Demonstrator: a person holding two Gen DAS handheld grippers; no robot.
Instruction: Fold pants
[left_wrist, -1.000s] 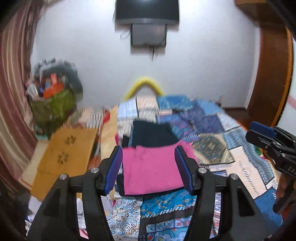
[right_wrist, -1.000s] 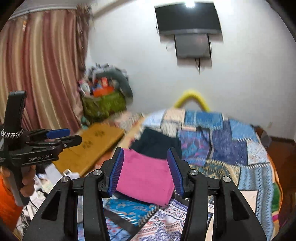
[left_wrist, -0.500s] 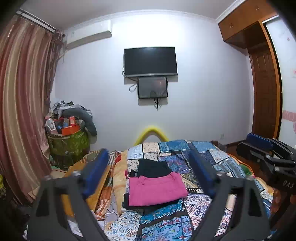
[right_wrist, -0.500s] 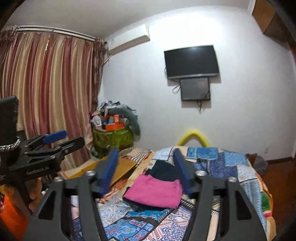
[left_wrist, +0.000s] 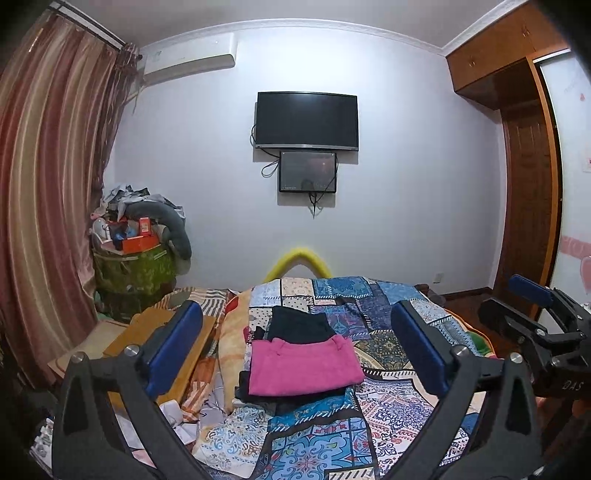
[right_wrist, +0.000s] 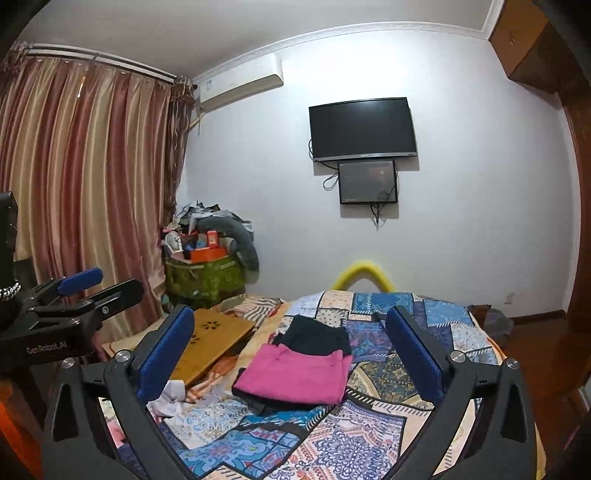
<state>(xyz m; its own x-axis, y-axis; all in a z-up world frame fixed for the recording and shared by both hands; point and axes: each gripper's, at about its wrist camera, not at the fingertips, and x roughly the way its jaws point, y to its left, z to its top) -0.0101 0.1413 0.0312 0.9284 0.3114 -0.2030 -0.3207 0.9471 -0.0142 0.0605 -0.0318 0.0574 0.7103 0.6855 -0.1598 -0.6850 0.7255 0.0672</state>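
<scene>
Folded pink pants (left_wrist: 303, 365) (right_wrist: 295, 373) lie in a neat rectangle on the patchwork bedspread (left_wrist: 384, 406), on top of a dark garment whose edge shows beneath. A second folded dark garment (left_wrist: 299, 325) (right_wrist: 317, 336) sits just behind them. My left gripper (left_wrist: 295, 312) hangs well back from the pile, its jaws opening wide with nothing between the blue pads. My right gripper (right_wrist: 290, 314) is likewise drawn back, jaws opening and empty. Each gripper shows at the edge of the other's view, the right gripper (left_wrist: 506, 302) and the left gripper (right_wrist: 110, 286).
A wooden lap desk (right_wrist: 218, 332) lies left of the bed beside crumpled cloth and papers. A green bin (left_wrist: 133, 273) heaped with clutter stands in the corner by striped curtains (right_wrist: 81, 177). A TV (left_wrist: 306, 122) hangs on the far wall; a wooden wardrobe (left_wrist: 528, 206) stands right.
Both grippers have drawn back and risen from right over the pink pants, and their jaws have spread wide. The pants stay folded on the bed.
</scene>
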